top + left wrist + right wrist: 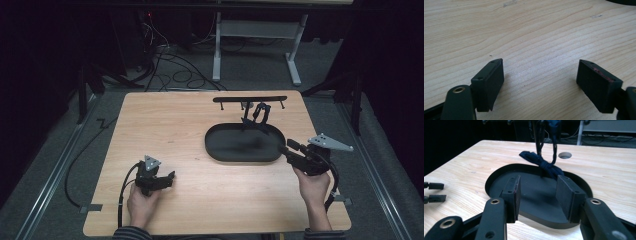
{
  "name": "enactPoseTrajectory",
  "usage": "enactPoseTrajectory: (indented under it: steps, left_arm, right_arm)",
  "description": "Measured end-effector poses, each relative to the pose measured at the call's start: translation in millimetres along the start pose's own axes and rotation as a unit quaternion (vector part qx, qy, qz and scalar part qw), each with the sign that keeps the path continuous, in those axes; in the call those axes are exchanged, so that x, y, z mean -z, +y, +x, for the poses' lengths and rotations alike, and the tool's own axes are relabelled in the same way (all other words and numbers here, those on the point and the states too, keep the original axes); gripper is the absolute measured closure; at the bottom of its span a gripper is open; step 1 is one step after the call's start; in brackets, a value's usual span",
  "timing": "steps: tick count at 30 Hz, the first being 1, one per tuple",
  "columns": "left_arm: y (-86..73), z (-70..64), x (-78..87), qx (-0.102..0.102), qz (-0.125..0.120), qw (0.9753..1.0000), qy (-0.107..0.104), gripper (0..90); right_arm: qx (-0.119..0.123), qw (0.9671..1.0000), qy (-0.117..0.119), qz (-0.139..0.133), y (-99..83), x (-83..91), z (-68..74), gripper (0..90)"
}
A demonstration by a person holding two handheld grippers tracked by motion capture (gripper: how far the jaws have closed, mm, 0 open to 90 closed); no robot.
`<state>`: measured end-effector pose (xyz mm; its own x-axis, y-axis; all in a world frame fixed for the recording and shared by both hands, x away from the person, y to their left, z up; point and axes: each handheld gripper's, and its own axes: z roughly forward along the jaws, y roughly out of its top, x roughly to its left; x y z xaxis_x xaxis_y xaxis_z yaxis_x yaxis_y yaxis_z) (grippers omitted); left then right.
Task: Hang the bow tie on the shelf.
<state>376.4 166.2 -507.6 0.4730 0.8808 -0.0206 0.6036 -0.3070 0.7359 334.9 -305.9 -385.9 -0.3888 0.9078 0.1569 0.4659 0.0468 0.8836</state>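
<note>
In the high view, a light wooden tabletop (165,120) takes up the middle of the frame. A black oval tray (220,150) lies right of centre. Behind it, toward the top, a thin black rail (250,99) stands on short legs, and a dark cord (260,114) hangs from it down to the tray's far rim. The left tool (170,176) sits at the lower left in the person's left hand (142,202), low over bare wood. The right tool (284,148) is at the right, held by the right hand (314,185), with its tip at the tray's right end.

In the left gripper view, the left tool (540,75) has its jaws spread wide apart over plain wood grain, with nothing between them. The tray's dark edge (624,2) touches the upper right corner.

In the right gripper view, the right tool (537,195) stands partly open and empty, with its jaws framing the tray (496,178) just ahead. The cord (546,166), knotted and dark blue, hangs at upper centre onto the tray's far rim. A round hole (565,155) shows in the wood beyond. The left tool's jaw tips (435,192) enter at the left edge.
</note>
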Motion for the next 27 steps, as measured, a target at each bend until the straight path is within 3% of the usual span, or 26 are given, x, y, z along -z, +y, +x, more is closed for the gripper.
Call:
enactPoseTrajectory:
  steps: [14,27]
  left_arm:
    - [-0.1,-0.1,0.1,0.000,0.000,1.0000,0.000,22.5]
    - [-0.1,0.0,0.1,0.000,0.000,1.0000,0.000,22.5]
  right_arm:
    - [-0.001,0.9997,0.012,0.020,-21.8,-22.0,7.2,57.3]
    - [0.006,0.9993,0.019,0.032,-28.0,-31.0,12.1,57.4]
